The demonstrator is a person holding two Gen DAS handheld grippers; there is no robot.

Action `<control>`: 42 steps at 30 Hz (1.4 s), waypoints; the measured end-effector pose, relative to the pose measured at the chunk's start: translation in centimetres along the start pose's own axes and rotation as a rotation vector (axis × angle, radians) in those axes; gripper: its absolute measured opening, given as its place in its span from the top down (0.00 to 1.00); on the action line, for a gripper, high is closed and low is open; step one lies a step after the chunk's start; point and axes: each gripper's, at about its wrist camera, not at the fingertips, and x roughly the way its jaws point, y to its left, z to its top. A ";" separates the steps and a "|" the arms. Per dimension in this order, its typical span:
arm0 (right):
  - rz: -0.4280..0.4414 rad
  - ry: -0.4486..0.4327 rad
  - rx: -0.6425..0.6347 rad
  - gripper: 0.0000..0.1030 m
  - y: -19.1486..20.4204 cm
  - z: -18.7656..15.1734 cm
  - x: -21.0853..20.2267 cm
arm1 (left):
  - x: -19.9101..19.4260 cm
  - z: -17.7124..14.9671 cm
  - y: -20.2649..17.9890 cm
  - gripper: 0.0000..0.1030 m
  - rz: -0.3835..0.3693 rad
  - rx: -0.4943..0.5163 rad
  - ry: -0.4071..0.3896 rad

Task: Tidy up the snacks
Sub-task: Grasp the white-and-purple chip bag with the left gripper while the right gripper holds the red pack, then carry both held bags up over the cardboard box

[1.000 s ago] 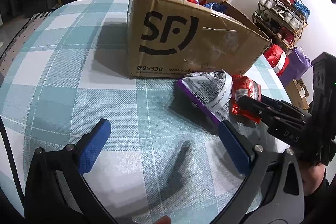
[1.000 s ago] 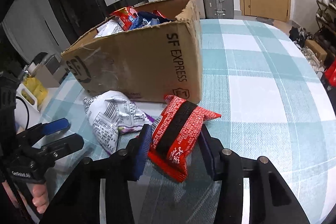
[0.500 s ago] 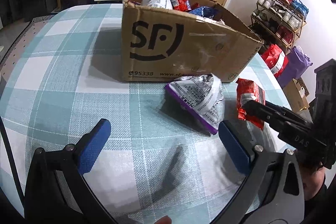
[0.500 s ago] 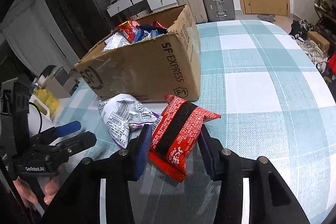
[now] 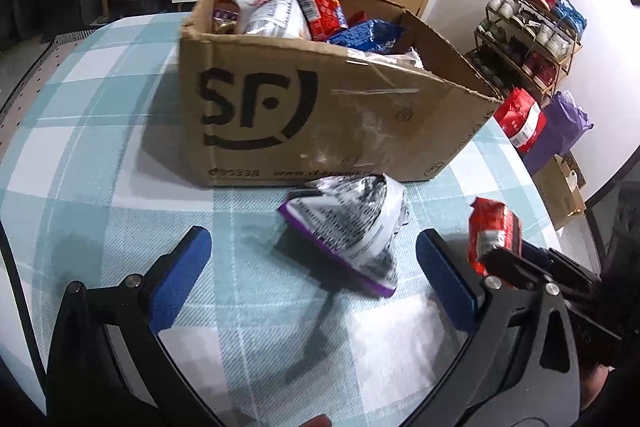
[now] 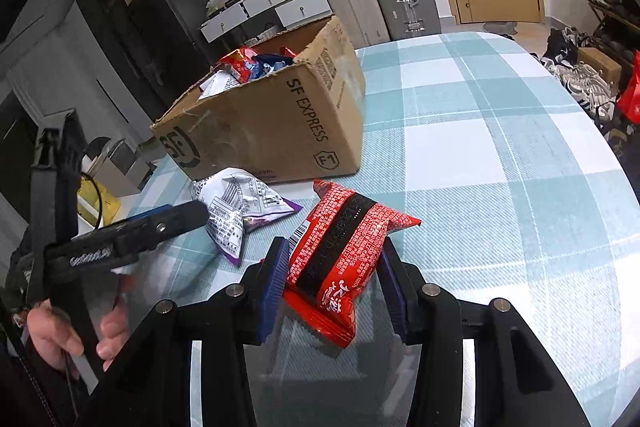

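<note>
R gripper (image 6: 332, 277) jaws clamped on red snack pack (image 6: 340, 251) above desk (image 6: 500, 155) nr box (image 6: 280, 131); L gripper (image 5: 316, 263) jaws apart, empty; risk: slick pack slips w/ off-centre grip.

Red snack pack (image 6: 340, 259) was clamped between blue pads (image 6: 276, 279) of right gripper (image 6: 334, 281), lifted above checked tablecloth (image 6: 500, 187). Silver-purple snack bag (image 6: 240, 207) was laid on cloth just before cardboard box (image 6: 272, 123). Box was filled with snacks. Left gripper (image 6: 168, 223), held by hand (image 6: 76, 331), was seen near silver bag, its jaw state unclear.
</note>
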 end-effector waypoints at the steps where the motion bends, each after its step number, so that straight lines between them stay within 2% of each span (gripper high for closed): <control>1: 0.000 -0.001 0.002 0.56 -0.1 -0.1 -0.1 | 0.3 0.2 -0.1 0.01 -0.005 -0.001 0.007; 9: -0.006 -0.009 0.027 0.56 -1.0 -0.6 -1.2 | 3.1 1.4 -1.3 0.03 -0.055 0.005 0.035; 12: -0.006 -0.012 0.030 0.56 -1.1 -0.9 -1.7 | 3.8 1.6 -1.5 0.18 -0.081 0.007 0.032; 15: -0.006 -0.014 0.028 0.56 -1.0 -1.0 -2.1 | 4.1 1.6 -1.6 0.55 -0.106 0.015 0.030; 16: -0.005 -0.015 0.028 0.56 -0.9 -1.1 -2.2 | 4.2 1.6 -1.5 0.61 -0.136 0.008 0.041; 19: -0.001 -0.021 0.025 0.56 -0.7 -1.1 -2.6 | 4.0 1.6 -1.3 0.63 -0.154 0.005 0.043; 26: 0.010 -0.036 0.012 0.56 0.4 -1.2 -3.8 | 2.0 1.5 -1.5 0.63 -0.142 0.029 0.018; 32: 0.028 -0.051 -0.008 0.56 1.9 -1.3 -5.0 | -0.6 0.7 -2.4 0.63 -0.134 0.046 -0.001; 42: 0.052 -0.086 -0.041 0.56 4.4 -1.3 -7.5 | -6.4 -1.1 -2.0 0.63 -0.138 0.068 -0.051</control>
